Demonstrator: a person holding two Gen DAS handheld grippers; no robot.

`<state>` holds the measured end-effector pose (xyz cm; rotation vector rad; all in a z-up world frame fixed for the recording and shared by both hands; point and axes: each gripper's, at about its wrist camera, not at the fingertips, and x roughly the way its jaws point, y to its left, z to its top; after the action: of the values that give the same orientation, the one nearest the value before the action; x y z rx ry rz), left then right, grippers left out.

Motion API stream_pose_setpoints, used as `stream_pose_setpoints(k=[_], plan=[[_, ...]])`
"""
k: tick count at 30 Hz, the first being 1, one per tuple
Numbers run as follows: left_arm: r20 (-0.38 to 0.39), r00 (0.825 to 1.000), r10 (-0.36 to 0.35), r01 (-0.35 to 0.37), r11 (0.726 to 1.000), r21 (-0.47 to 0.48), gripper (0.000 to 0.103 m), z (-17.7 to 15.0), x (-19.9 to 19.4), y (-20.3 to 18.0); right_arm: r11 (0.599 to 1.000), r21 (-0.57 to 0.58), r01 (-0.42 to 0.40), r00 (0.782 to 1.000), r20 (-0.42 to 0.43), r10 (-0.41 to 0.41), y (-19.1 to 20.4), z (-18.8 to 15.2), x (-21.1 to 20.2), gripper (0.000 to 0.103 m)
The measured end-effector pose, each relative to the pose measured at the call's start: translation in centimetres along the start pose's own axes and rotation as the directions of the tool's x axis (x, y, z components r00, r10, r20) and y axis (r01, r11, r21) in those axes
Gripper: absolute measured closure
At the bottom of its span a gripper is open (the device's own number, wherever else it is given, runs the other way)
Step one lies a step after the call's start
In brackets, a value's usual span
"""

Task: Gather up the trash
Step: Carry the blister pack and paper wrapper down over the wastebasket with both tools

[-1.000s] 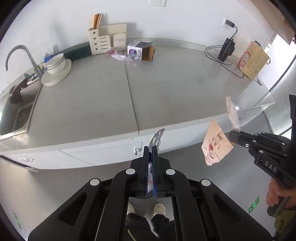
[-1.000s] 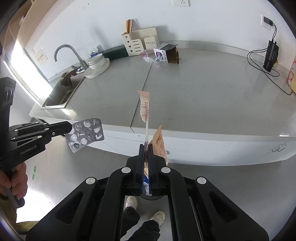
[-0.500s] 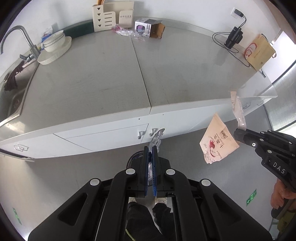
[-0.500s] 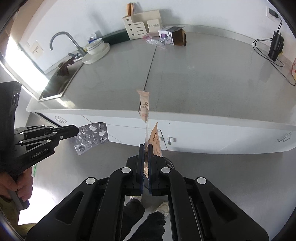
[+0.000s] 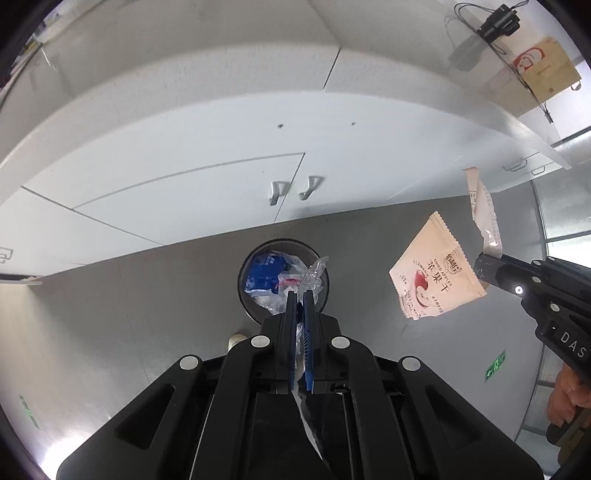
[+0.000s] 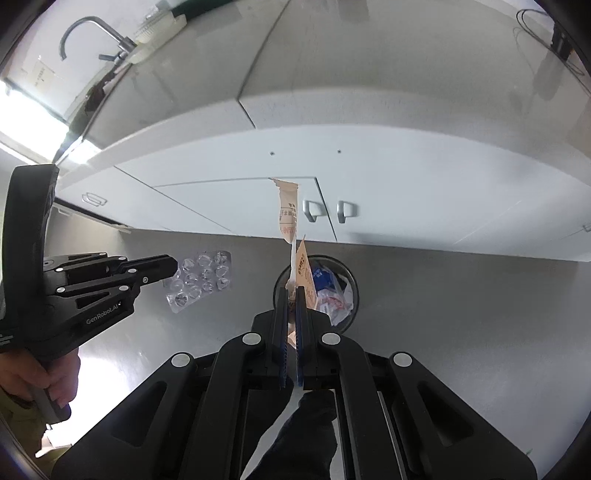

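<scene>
Hovering both grippers over trash bin (image 5: pixel 282 280) on floor; we are clamping blister pack (image 6: pixel 199 280) in left gripper (image 5: pixel 300 295), bin dead ahead at 12 o'clock. Right gripper (image 6: pixel 291 291) pinching snack wrappers (image 5: pixel 437 280), bin at 1 o'clock.

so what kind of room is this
Most likely a kitchen or office pantry: a long countertop with a sink faucet at one end, white base cabinets beneath, and a round trash bin on the floor.
</scene>
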<state>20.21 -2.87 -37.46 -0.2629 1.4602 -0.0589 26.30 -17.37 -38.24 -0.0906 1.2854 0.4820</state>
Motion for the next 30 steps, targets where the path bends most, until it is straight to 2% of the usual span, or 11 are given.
stream_pose_setpoints(k=[9, 18, 24, 30], plan=[[-0.071, 0.997, -0.007, 0.007, 1.000, -0.004, 0.101, -1.1, 8.8, 2.1, 0.999, 0.036, -0.001, 0.997, -0.074, 0.004, -1.8, -1.3, 8.3, 0.099], [-0.124, 0.992, -0.003, 0.004, 1.000, 0.005, 0.101, -0.8, 18.2, 3.0, 0.999, 0.047, -0.020, 0.988, -0.155, 0.027, -3.5, -3.0, 17.9, 0.099], [-0.146, 0.989, 0.026, -0.026, 1.000, -0.005, 0.101, -0.8, 24.8, 3.9, 0.998, 0.058, -0.026, 0.985, -0.172, 0.036, -4.7, -4.1, 24.8, 0.099], [-0.162, 0.987, 0.011, -0.017, 0.999, -0.035, 0.101, -1.4, 30.0, 5.5, 0.997, 0.076, -0.012, 0.985, -0.173, 0.025, -6.6, -5.1, 30.4, 0.099]])
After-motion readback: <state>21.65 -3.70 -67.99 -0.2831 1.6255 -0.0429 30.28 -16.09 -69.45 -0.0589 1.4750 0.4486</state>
